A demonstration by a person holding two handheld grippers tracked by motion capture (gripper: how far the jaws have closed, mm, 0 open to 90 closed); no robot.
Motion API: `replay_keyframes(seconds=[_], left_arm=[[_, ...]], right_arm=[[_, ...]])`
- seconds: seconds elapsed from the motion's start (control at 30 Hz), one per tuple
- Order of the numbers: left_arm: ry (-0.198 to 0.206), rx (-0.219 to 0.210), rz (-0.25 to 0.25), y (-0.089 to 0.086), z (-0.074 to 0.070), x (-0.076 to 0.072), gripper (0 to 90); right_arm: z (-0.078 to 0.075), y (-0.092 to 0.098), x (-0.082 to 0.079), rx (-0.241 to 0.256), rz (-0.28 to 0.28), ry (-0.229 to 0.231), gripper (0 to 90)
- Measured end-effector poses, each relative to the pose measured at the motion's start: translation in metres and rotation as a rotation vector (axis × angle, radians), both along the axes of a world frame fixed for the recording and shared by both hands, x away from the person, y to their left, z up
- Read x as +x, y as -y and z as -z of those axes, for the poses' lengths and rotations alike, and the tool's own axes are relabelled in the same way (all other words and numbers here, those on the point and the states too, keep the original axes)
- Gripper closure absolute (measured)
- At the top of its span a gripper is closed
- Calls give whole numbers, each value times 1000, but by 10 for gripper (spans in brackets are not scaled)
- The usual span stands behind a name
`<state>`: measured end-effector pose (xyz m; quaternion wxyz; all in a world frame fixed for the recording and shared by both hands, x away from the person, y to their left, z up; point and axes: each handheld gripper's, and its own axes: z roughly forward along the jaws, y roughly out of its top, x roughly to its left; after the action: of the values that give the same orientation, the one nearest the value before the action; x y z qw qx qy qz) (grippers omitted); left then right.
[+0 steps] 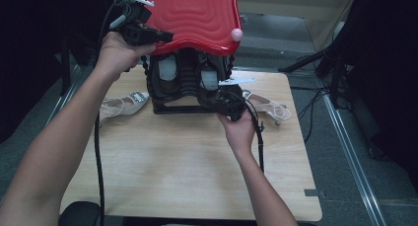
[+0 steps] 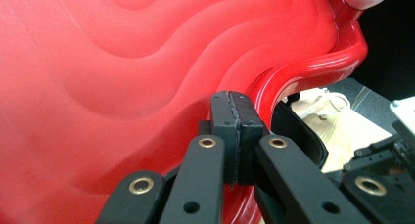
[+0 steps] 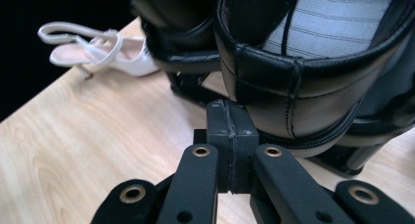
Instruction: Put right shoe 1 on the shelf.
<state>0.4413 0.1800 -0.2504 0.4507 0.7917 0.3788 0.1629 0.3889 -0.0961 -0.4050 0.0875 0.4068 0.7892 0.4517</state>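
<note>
From the high view, a black shoe rack (image 1: 190, 88) with a red lid (image 1: 194, 18) stands at the far middle of the table (image 1: 197, 171). The left gripper (image 1: 165, 37) meets the lid's near left edge; the right gripper (image 1: 227, 107) sits at the rack's lower right. In the left gripper view, the jaws are pressed together against the lid's underside rim. In the right gripper view, the jaws are closed, empty, just under a black shoe (image 3: 313, 87).

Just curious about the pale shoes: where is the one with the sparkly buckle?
In the high view, the buckled shoe lies on the table's left side, beside the black rack.
</note>
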Motion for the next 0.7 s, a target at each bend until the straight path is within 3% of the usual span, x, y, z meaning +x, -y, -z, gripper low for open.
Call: replay_keyframes(seconds=[0.53, 0.7], left_arm=[[1, -4, 0, 0, 0, 1, 900], [-1, -15, -15, 1, 1, 0, 900]], right_arm=[[-9, -1, 25, -11, 67, 10, 900], [-8, 1, 30, 24, 78, -2, 900]])
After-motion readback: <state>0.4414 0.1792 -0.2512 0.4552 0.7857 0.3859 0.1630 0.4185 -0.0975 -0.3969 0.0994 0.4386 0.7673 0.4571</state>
